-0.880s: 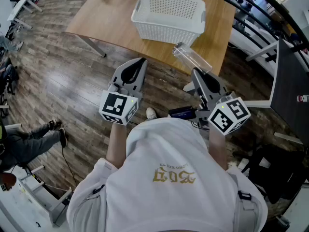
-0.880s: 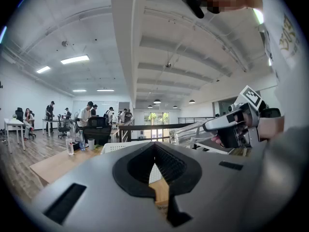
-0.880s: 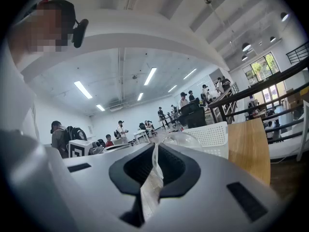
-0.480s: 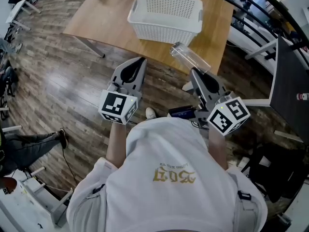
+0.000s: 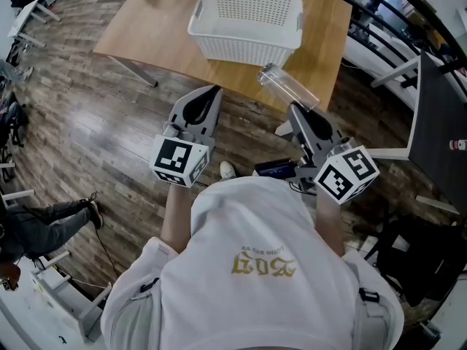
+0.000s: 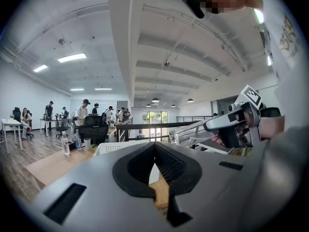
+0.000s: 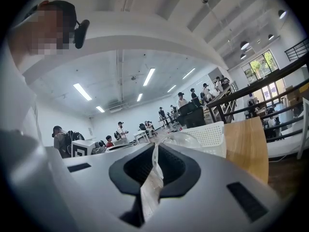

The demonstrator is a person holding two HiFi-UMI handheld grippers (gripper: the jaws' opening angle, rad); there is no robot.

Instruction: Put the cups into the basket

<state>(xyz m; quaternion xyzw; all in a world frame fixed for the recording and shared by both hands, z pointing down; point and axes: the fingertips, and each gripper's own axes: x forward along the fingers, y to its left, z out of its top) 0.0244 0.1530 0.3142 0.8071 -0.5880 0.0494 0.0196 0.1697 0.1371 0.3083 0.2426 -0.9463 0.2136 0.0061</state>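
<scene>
While right tongs (image 5: 298,110) hold cup (image 5: 287,86), basket (image 5: 244,48) shifts left.

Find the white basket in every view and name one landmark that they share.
Head view: the white basket is at top centre, standing on the wooden table.
Left gripper view: low, just left of centre, on the table.
Right gripper view: right of centre, behind the clear cup.
Shared landmark: the wooden table, which lies at the right in the right gripper view.
</scene>
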